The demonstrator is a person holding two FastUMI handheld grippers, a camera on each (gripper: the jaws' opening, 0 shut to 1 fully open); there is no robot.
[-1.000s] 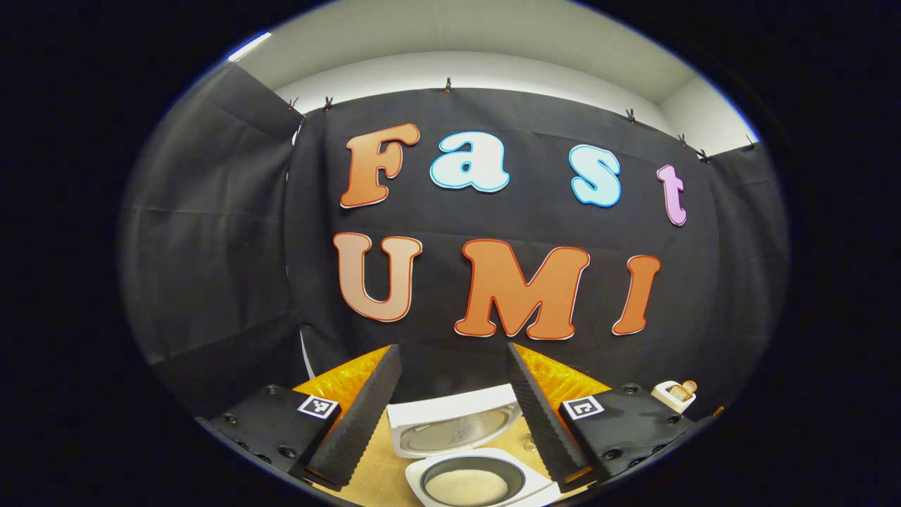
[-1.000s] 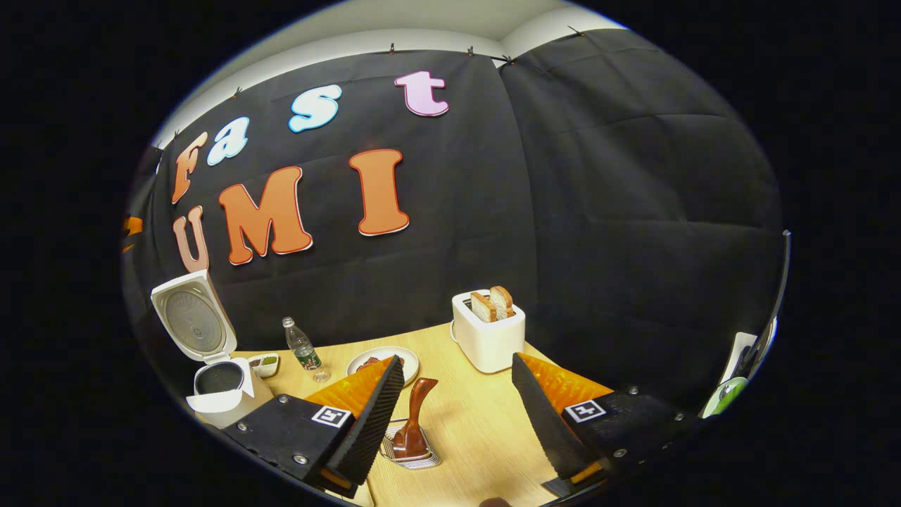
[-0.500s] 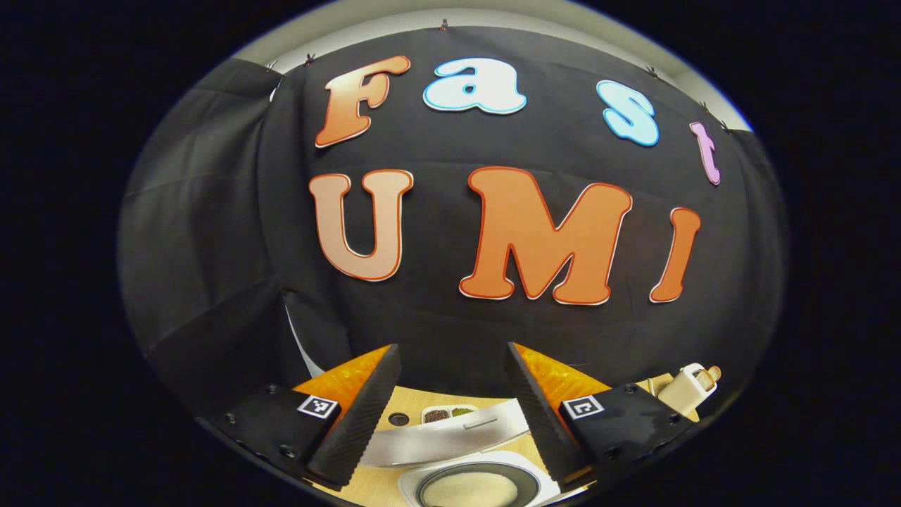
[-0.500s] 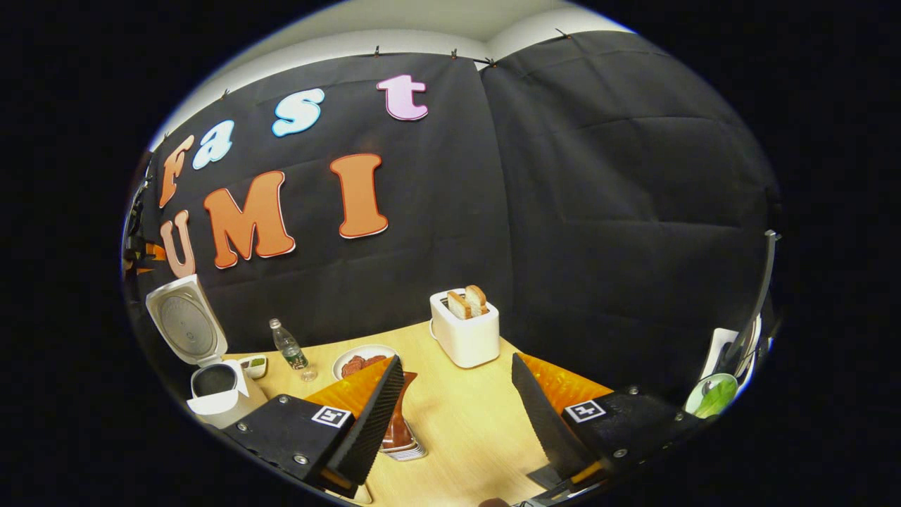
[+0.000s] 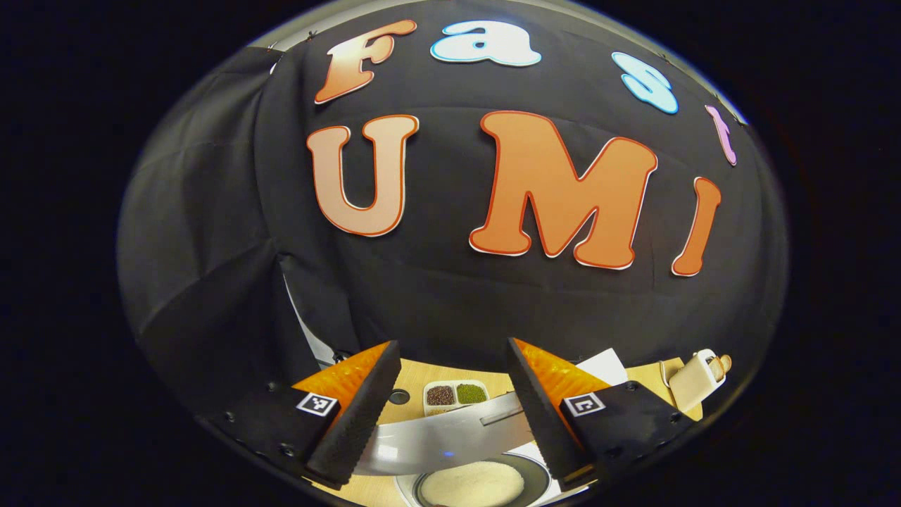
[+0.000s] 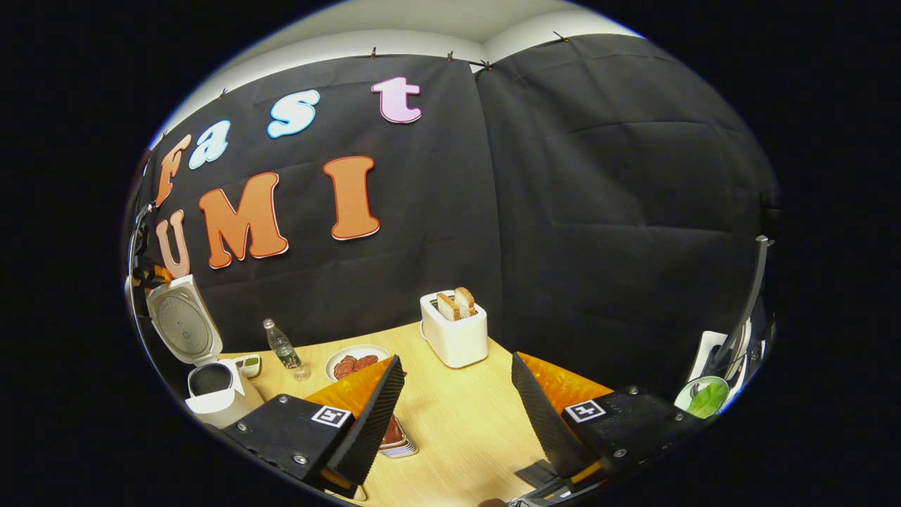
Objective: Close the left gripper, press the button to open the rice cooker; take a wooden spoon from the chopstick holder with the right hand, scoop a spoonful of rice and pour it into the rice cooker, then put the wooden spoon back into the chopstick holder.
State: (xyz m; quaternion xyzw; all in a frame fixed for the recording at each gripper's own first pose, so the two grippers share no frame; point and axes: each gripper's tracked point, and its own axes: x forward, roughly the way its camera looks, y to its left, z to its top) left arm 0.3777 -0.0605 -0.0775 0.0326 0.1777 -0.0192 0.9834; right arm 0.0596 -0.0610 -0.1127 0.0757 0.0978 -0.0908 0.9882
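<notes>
At the bottom of the left gripper view, the left tongs (image 5: 450, 415) stood open with a wide gap between the fingers, gripping nothing. Between the fingers lay the edge of the raised cooker lid (image 5: 436, 440), and below it, at the bottom centre, the inner pot (image 5: 473, 484) held white rice. Beyond the lid, a small divided dish (image 5: 455, 394) with dark and green contents sat on the tabletop (image 5: 644, 373). At the lower right, a white toaster (image 5: 693, 380) with bread was visible.

At the bottom of the right gripper view, the right tongs (image 6: 457, 422) were also open and empty. Just behind the left finger, a metal holder (image 6: 399, 443) stood on the tabletop (image 6: 457, 415), with a reddish-brown item in it; whether this was the spoon could not be told, as the finger hid most of it. At the lower left, the cooker (image 6: 215, 394) stood with its lid (image 6: 183, 327) upright and open. Near it were the small dish (image 6: 248, 364), a clear bottle (image 6: 281, 348), and a plate (image 6: 355, 362) with reddish food. The toaster (image 6: 454, 331) with two bread slices stood at centre, well apart from the cooker. A green bowl (image 6: 700, 398) showed at the lower right edge.
</notes>
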